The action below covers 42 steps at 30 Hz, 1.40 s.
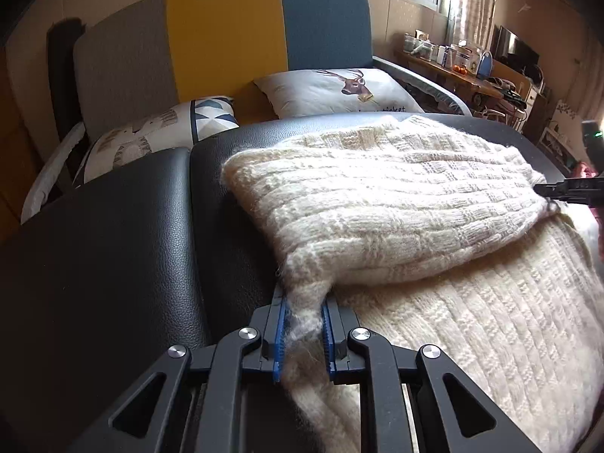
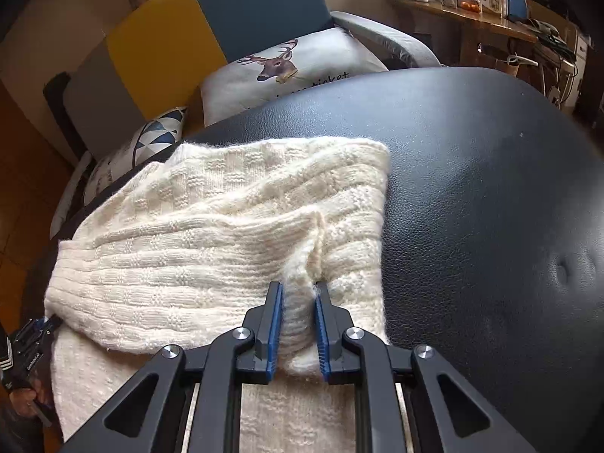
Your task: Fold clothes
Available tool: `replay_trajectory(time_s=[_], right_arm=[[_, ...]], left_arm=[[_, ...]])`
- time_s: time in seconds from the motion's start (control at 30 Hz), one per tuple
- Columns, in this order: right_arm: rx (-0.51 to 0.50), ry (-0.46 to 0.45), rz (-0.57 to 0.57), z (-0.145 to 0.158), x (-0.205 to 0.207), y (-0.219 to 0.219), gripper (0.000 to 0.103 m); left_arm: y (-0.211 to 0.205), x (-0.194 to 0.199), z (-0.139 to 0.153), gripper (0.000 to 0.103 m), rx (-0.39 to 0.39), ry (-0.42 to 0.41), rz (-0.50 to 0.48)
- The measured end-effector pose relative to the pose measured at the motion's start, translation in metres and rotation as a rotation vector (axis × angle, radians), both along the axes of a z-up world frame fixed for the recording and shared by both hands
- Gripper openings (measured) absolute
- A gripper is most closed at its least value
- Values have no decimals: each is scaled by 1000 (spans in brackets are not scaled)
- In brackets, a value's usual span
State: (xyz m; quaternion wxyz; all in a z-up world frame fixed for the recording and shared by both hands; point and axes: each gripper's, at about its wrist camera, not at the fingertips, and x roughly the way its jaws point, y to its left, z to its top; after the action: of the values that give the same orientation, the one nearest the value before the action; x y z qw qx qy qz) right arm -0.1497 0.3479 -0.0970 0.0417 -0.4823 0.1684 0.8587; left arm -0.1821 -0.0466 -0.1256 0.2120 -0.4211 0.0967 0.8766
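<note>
Sweater point(image 1: 396, 204) fold edge spans left point(image 1: 304, 324) to right gripper point(image 2: 298, 317).

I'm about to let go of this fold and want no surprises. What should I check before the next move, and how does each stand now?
1. Left tool clamps the cream sweater: ok.
2. Right tool clamps the sweater: ok.
3. Folded layer lies over the lower layer: ok.
4. Fold's far edge even: not ok, it runs uneven in the right wrist view.
5. Sweater fully on the black cushion: cannot tell, the near end is hidden.
6. Deer pillow apart from the sweater: ok.
</note>
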Motion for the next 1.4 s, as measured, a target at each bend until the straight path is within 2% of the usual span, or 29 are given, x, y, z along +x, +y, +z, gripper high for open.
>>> replay_trajectory(time_s=[0.07,0.17,0.27,0.37,0.4,0.43,0.47,0.53,0.57,0.63,0.73,0.77,0.8,0.83,0.87,0.97,1.07,1.13,1.33,1.4], right_arm=[[23,-5,-10,1,1,0,15],[-26,13,-50,4,3,7,22],[33,99,-63,27,9,3,26],[49,183,-4,51,10,-12,27],[37,192,35,55,7,-21,28],[23,193,81,57,3,-31,28],[16,189,126,57,-2,-42,28],[21,176,196,52,-12,-65,28],[25,169,228,49,-16,-77,28],[33,155,261,41,-21,-89,28],[40,142,257,27,-15,-85,28],[42,137,256,22,-13,-83,28],[44,133,254,17,-11,-81,28],[47,128,253,13,-10,-80,28],[49,124,252,8,-8,-78,27],[56,110,248,-6,-2,-73,27],[61,115,243,-8,-1,-73,27],[40,119,233,-6,0,-72,29],[33,135,247,12,-8,-69,29],[63,138,236,16,-12,-64,29]], left_arm=[[-1,5,-3,16,-55,20,-5],[-8,10,-3,16,-26,4,10],[-30,9,0,19,131,-88,37],[-67,6,2,35,337,-184,107],[-80,4,3,44,403,-202,142],[-90,1,5,49,458,-212,171],[-99,-2,7,49,510,-222,199],[-104,-13,12,49,561,-227,232],[-100,-20,14,50,565,-231,231],[-81,-36,12,59,560,-281,189],[-46,-57,-4,60,537,-396,128],[-36,-60,-7,59,517,-409,113],[-27,-62,-10,55,493,-413,99],[-22,-56,-6,30,440,-359,94],[-19,-50,-7,22,393,-348,96],[-30,-32,-9,21,418,-332,119],[-36,-22,-7,24,429,-323,143],[-42,-21,-1,31,427,-310,183],[-52,-31,30,32,460,-176,260],[-45,-44,37,32,493,-173,230]])
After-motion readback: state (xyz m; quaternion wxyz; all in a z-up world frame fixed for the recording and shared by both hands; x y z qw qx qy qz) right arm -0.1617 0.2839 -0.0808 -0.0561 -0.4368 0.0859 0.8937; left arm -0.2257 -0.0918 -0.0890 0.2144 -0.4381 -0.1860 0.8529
